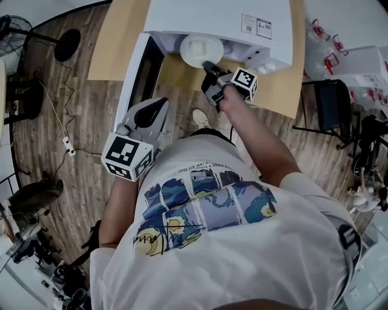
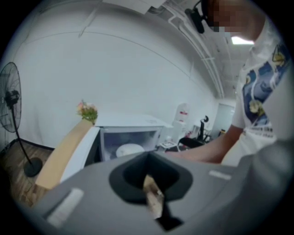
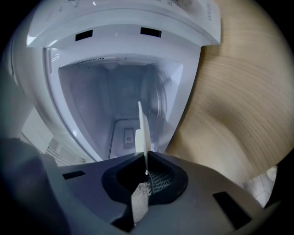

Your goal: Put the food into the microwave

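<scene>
While the left gripper (image 1: pixel 160 109) waits shut and empty beside the open door (image 1: pixel 134 72), the right gripper (image 3: pixel 142 180) is clamped on the white plate's (image 1: pixel 200 49) rim. It holds the plate level in the mouth of the microwave (image 1: pixel 218 18), at the desk's (image 1: pixel 115 42) near edge. Whether there is food on it I cannot tell.

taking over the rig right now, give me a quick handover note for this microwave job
Right gripper: shut on the rim of the white plate, which sits at the mouth of the microwave.
Left gripper: shut, empty, held low beside the open door.
Done: the door is open and the plate is at the cavity opening. I cannot tell what food is on it.
Left: slide the plate fully in, set it flat, release it, draw the right gripper out, then probably close the door.
</scene>
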### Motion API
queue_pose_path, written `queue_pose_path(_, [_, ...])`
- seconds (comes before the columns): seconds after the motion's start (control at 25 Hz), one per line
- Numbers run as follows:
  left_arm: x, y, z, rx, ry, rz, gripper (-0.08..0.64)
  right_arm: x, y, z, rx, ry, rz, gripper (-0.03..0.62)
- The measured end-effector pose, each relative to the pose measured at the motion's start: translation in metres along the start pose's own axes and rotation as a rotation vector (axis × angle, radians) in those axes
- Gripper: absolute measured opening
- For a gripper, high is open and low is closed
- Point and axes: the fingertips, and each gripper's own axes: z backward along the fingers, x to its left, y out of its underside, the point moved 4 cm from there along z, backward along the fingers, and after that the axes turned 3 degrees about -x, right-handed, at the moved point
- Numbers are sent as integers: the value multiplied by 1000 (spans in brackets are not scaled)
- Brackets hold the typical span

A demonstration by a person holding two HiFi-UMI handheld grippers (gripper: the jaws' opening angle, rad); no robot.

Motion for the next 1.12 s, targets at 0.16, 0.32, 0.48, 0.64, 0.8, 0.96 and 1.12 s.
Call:
queue_pose_path(0.16, [8, -1, -4, 15, -31, 11, 8, -6, -13, -15, -28, -2, -37, 15])
queue_pose_path(0.32, [15, -2, -6, 28, -57, 24, 8, -11, -24, -28, -40, 11, -58, 15])
queue_pose_path(0.48, [18, -1, -9, 36, -75, 37, 8, -16, -30, -36, -26, 26, -57, 15])
queue_pose_path(0.64, [20, 1, -7, 38, -93, 50, 8, -12, -30, -41, -22, 26, -58, 15])
queue_pose_path(0.8, [22, 3, -6, 37, -103, 65, 8, -17, -30, -43, -5, 57, -47, 17])
queue_pose_path(0.96, [24, 4, -6, 34, -105, 73, 8, -17, -27, -43, 12, 57, -36, 20])
queue_pose_path(1.12, [25, 5, -7, 37, -102, 74, 8, -18, -23, -45, 29, 55, -34, 67])
